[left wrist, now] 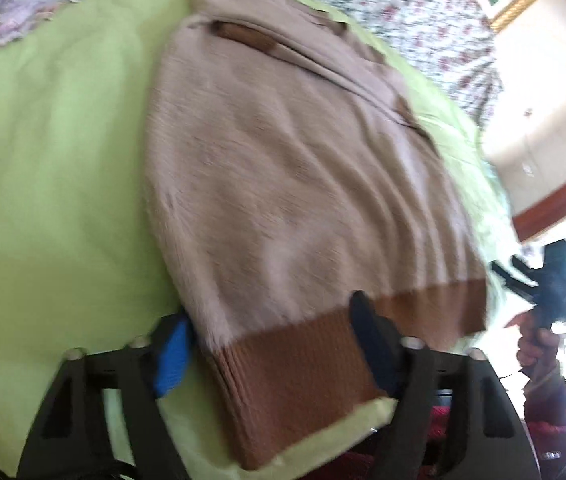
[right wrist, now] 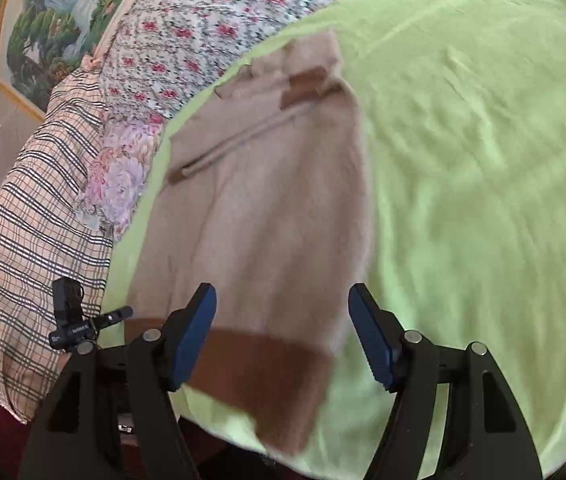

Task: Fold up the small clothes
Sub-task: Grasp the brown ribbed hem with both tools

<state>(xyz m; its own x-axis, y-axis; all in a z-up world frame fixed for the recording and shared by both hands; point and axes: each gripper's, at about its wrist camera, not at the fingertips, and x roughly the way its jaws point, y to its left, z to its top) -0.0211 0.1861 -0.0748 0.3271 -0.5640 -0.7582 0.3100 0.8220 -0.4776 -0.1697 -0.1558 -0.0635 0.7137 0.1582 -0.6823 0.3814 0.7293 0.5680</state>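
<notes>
Both pairs of jaws stand apart with nothing pinched: the left gripper (left wrist: 271,336) straddles the brown hem (left wrist: 303,372) of the sweater (left wrist: 291,168), and the right gripper (right wrist: 283,336) hangs over the same hem (right wrist: 259,372) from the other side, its pads clear of the cloth as far as the blur lets me tell. The sweater lies flat on the green sheet (left wrist: 51,152), already narrowed, with its long axis running away from both grippers: hem at the near edge of the bed, collar and brown trim at the far end toward the floral bedding (right wrist: 187,40). That is the relation the next move hangs on, I judge: the fold left to make is likely hem-to-collar, along this axis, so each gripper needs a hem corner. The left one is nearer the left corner; the right corner droops over the near edge, just under the right gripper. In the left view a hand (left wrist: 539,344) holds the right gripper out past that corner.
</notes>
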